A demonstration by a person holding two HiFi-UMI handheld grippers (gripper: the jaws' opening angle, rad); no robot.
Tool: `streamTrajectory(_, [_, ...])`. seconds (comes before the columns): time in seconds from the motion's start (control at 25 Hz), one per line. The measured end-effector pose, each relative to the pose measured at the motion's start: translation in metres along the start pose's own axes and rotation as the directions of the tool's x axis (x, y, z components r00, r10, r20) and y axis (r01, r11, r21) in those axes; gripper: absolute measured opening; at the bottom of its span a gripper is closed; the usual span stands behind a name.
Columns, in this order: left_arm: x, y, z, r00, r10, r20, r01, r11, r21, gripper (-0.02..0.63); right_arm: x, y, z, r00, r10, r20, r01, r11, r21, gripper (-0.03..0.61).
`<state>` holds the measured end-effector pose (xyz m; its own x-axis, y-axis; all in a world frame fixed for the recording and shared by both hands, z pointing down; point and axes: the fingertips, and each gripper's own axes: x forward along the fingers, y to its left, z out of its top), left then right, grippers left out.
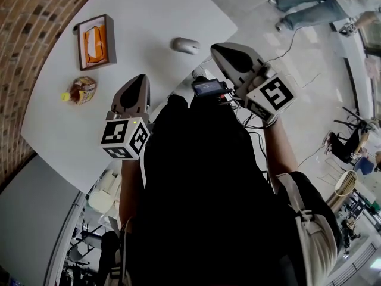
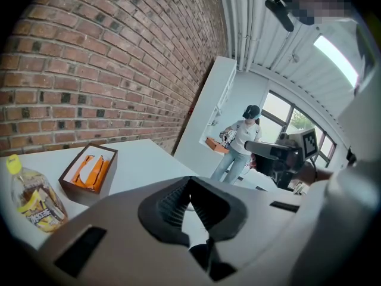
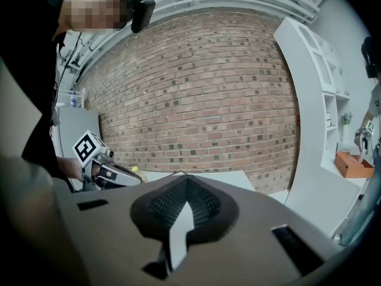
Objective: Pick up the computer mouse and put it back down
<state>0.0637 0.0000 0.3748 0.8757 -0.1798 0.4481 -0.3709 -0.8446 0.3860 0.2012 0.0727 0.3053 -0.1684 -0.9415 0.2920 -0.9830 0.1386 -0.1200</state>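
A silver-grey computer mouse [image 1: 186, 45] lies on the white table [image 1: 143, 11], near its right edge. My right gripper [image 1: 216, 49] hangs just right of the mouse, raised off the table, its jaws shut with nothing between them; the same shows in the right gripper view [image 3: 187, 181]. My left gripper [image 1: 141, 78] sits over the table's near edge, left of and nearer than the mouse, jaws closed together and empty [image 2: 189, 181]. Neither gripper touches the mouse.
A brown box with orange contents [image 1: 95, 40] [image 2: 89, 170] stands at the table's left. A small bottle with a yellow cap [image 1: 82, 90] [image 2: 33, 201] lies nearer. A brick wall [image 1: 24, 16] borders the table. A person [image 2: 238, 145] stands far off by a white shelf.
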Motion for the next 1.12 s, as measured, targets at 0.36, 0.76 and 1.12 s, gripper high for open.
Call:
streamTrajectory(0.36, [0.0021,0.0002,0.0016,1.000,0.001,0.002,-0.001,1.000,-0.001,0.014,0.0012,0.0064,-0.0047,1.000,0.026,-0.016,-0.026,1.000,-0.008,0.015])
streamTrajectory(0.76, [0.0036,-0.0005,0.0010,1.000,-0.003,-0.001,0.003,1.000,-0.002,0.015,0.0000,0.0066,-0.0050,0.999,0.024,-0.023,-0.025,1.000,-0.012,0.015])
streamTrajectory(1.12, [0.0039,0.0010,-0.0006,1.000,-0.006,-0.005,0.006,1.000,-0.003,0.015,-0.0009,0.0040,-0.0048,1.000,0.013,-0.020,-0.014,1.000,-0.006,0.015])
